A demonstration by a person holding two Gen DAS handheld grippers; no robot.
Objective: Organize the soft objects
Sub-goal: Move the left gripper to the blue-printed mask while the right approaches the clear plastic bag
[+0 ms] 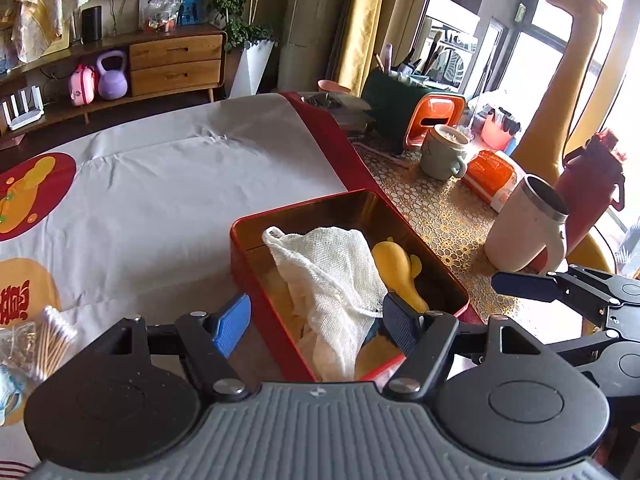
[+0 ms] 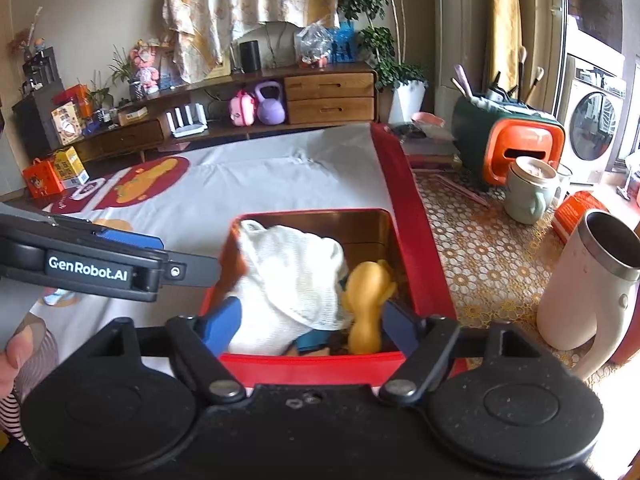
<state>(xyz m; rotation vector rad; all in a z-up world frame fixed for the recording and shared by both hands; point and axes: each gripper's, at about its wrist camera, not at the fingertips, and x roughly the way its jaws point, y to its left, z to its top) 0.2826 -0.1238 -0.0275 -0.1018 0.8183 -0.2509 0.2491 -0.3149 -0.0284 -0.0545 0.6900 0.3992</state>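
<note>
both grippers, left gripper (image 1: 316, 330) and right gripper (image 2: 310, 326), hang open and empty over the red tin (image 2: 416, 280) holding a white mesh cloth (image 1: 332, 272) and yellow rubber toy (image 2: 366, 300).

Tin box (image 1: 256, 264) sits on the table (image 1: 168, 200). Inside it, mesh cloth (image 1: 332, 276) lies left, rubber toy (image 1: 400, 276) right. Mug (image 1: 524, 228) stands right of the box.

Both claws (image 1: 316, 330) (image 2: 310, 326) agape, empty
</note>
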